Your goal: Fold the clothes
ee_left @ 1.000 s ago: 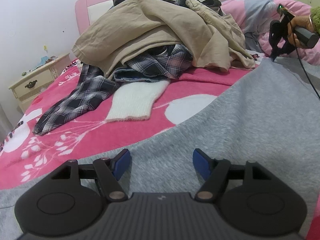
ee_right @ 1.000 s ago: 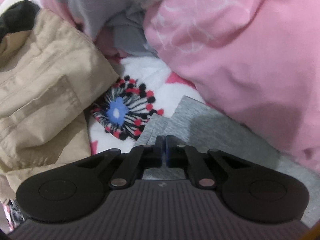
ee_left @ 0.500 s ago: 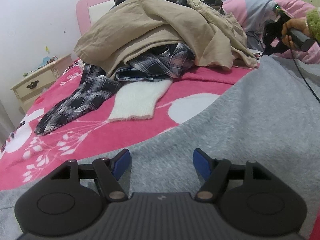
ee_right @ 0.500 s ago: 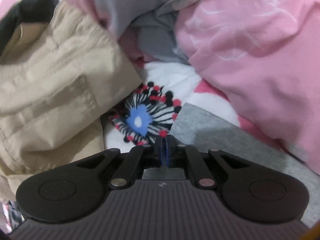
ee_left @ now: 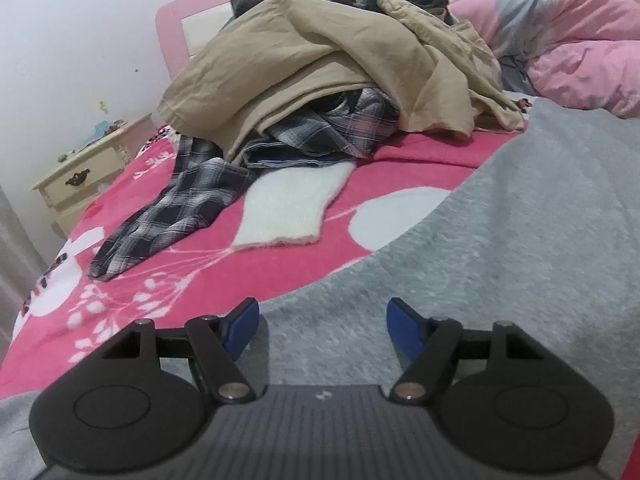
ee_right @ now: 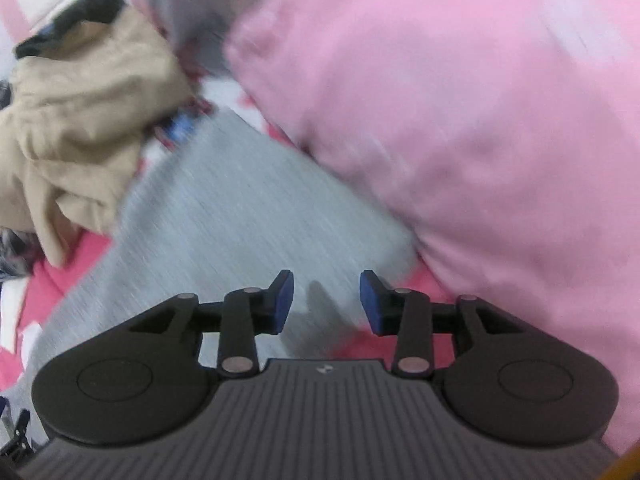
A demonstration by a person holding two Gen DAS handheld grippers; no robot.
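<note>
Item: grey garment (ee_left: pixel 500 248), lying spread on the bed in front of the heaped clothes pile (ee_left: pixel 328 80). Left gripper (ee_left: pixel 322 330) is hovering over its near edge, jaws wide, empty. Right gripper (ee_right: pixel 326 300) is just opening (nothing between its jaws). Step: laying flat; next, probably gripping edges for folding.

On the one bed (ee_left: pixel 248 276) I count one gray garment (ee_left: pixel 500 248) spread flat, one white knitted piece (ee_left: pixel 288 208), two plaid garments, a dark one (ee_left: pixel 172 216) and a pinkish one (ee_left: pixel 344 128), and at least two beige garments (ee_left: pixel 312 60) in the pile, though the exact number there I cannot tell. There is one pink quilt (ee_right: pixel 460 120), one pink headboard (ee_left: pixel 176 28) and one cream nightstand (ee_left: pixel 80 180). Two tools are seen, the left tool (ee_left: pixel 322 326) and the right tool (ee_right: pixel 326 302), each with two blue pads.
</note>
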